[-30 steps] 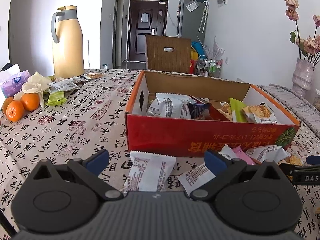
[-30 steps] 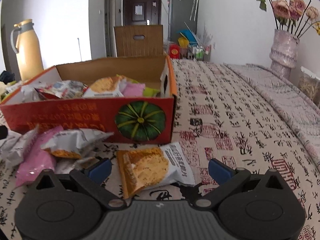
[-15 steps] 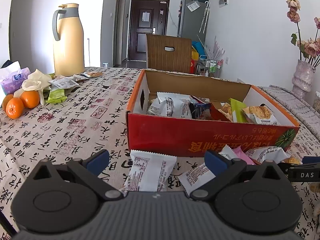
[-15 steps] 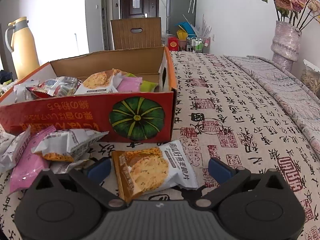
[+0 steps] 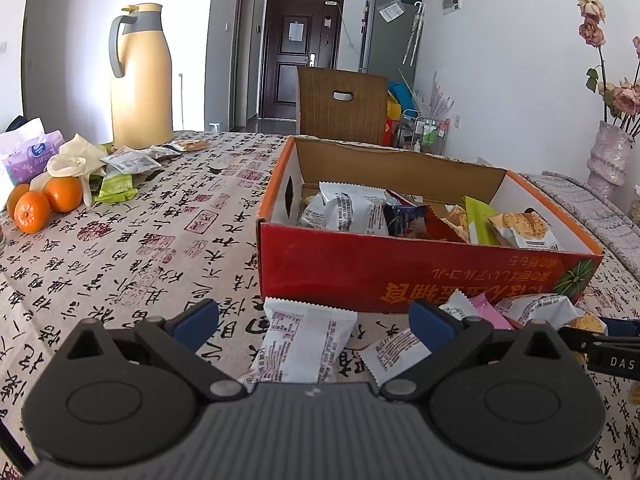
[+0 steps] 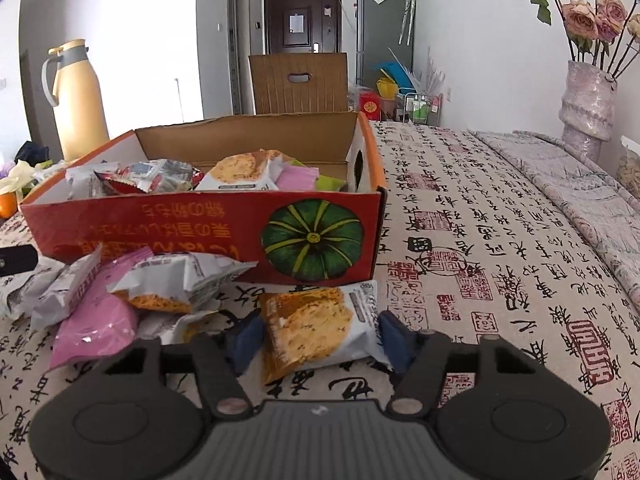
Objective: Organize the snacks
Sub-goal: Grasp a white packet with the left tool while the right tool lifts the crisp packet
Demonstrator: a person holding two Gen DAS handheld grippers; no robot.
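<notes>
A red cardboard box (image 5: 360,276) (image 6: 192,228) holding several snack packets sits on the table. My left gripper (image 5: 312,320) is open, with a white snack packet (image 5: 308,340) lying on the table between its fingers. My right gripper (image 6: 320,338) has closed in on an orange-and-white cake packet (image 6: 320,324) in front of the box; both blue pads touch the packet's sides. Loose packets, one pink (image 6: 96,320), lie in a pile to the left of it.
A yellow thermos jug (image 5: 140,80), oranges (image 5: 44,200), a tissue pack and more packets sit at the table's far left. A vase of roses (image 6: 588,100) stands at the far right. A brown chair (image 5: 344,108) is behind the table.
My right gripper's fingers have narrowed from wide open onto the cake packet. The left gripper has barely moved and stays open.
</notes>
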